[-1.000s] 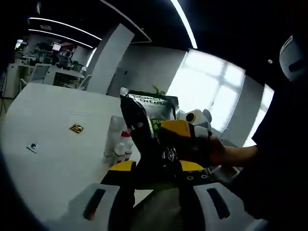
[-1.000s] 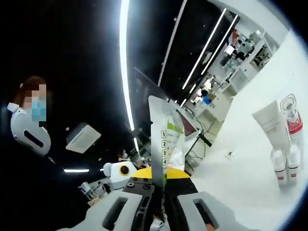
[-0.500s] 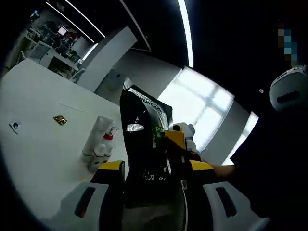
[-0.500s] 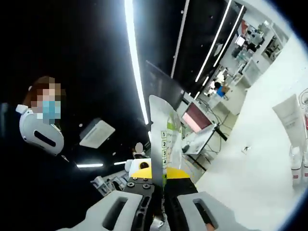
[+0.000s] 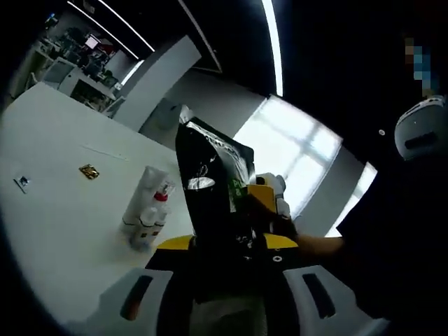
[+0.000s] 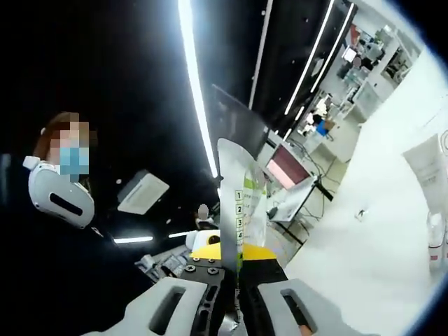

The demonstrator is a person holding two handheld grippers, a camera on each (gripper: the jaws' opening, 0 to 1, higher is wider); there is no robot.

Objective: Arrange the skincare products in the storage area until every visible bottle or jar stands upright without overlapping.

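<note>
Bare white table (image 5: 63, 217) left of bottle cluster (image 5: 147, 210); black pouch (image 5: 213, 203) blocking the centre.

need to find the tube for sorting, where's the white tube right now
In the right gripper view the white tube stands on the white table at the far right edge, just above a small red-banded bottle.

Strong contrast is recorded in both views. In the left gripper view, heavy backlight is thrown by the large bright window (image 5: 301, 157), blown out to white; the glossy black pouch (image 5: 210, 189) is left in silhouette with one small glare spot. Long white ceiling light strips (image 6: 192, 91) are flared in the right gripper view. The white tabletop (image 5: 63, 203) is evenly lit. Fisheye bending is marked at the edges.
</note>
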